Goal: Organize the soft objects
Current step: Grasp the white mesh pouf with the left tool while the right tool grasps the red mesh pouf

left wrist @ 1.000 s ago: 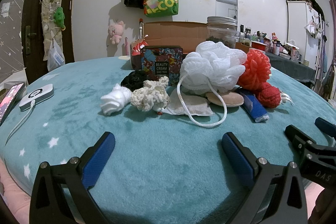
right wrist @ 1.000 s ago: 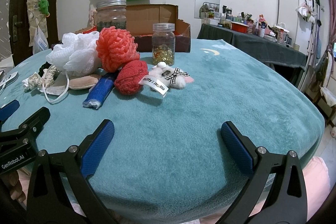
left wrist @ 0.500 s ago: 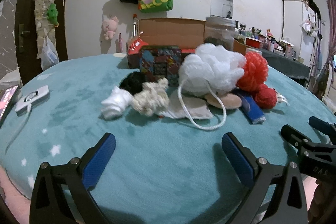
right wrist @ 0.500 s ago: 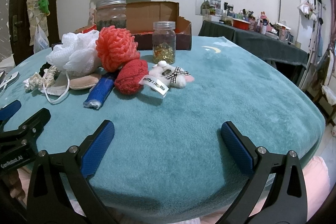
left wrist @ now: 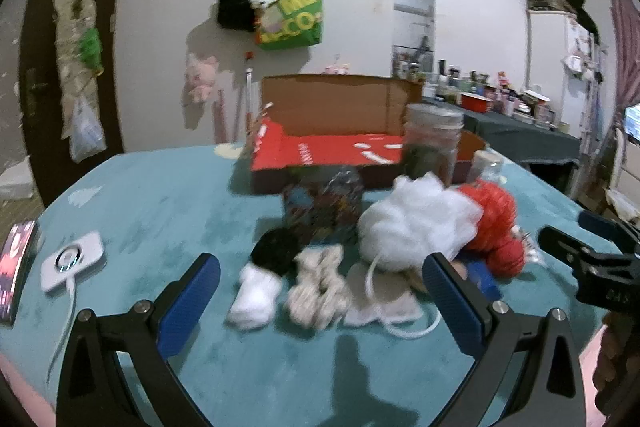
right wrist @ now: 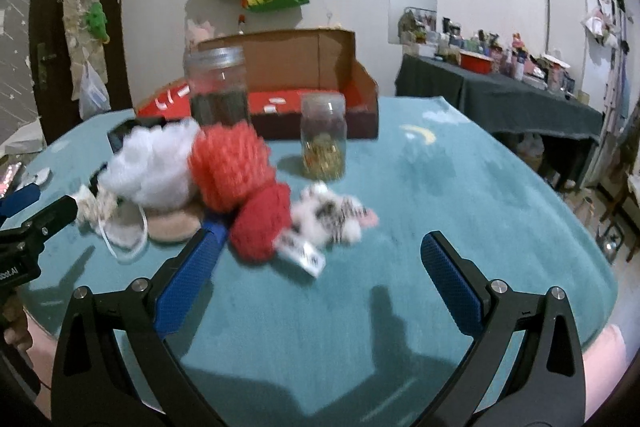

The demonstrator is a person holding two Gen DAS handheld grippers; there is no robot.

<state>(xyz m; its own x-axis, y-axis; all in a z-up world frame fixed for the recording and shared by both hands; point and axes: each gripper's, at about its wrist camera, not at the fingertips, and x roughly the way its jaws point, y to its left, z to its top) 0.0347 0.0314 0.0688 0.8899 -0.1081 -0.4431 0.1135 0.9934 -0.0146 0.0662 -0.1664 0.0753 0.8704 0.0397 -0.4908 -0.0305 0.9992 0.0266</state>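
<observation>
A heap of soft items lies on the teal blanket (left wrist: 168,195): a white mesh pouf (left wrist: 416,227), an orange pouf (right wrist: 230,165), a red knit ball (right wrist: 262,223), a cream crochet piece (left wrist: 318,287), a white rolled sock (left wrist: 256,297), a black scrunchie (left wrist: 276,253), a beige pad (right wrist: 172,225) and a small white plush with a tag (right wrist: 332,219). My left gripper (left wrist: 320,291) hangs open above the sock and crochet piece. My right gripper (right wrist: 320,265) is open too, hovering over the plush and the red ball. Neither holds anything.
An open cardboard box with a red inside (left wrist: 340,143) stands behind the heap. A tall jar (right wrist: 218,87), a small jar (right wrist: 323,141) and a patterned tin (left wrist: 322,207) stand near it. A phone (left wrist: 16,259) and a white charger (left wrist: 74,261) lie at far left.
Both grippers have risen and tilted down toward the heap, so the box's red inside now shows. The items themselves have not moved. Both stay open.
</observation>
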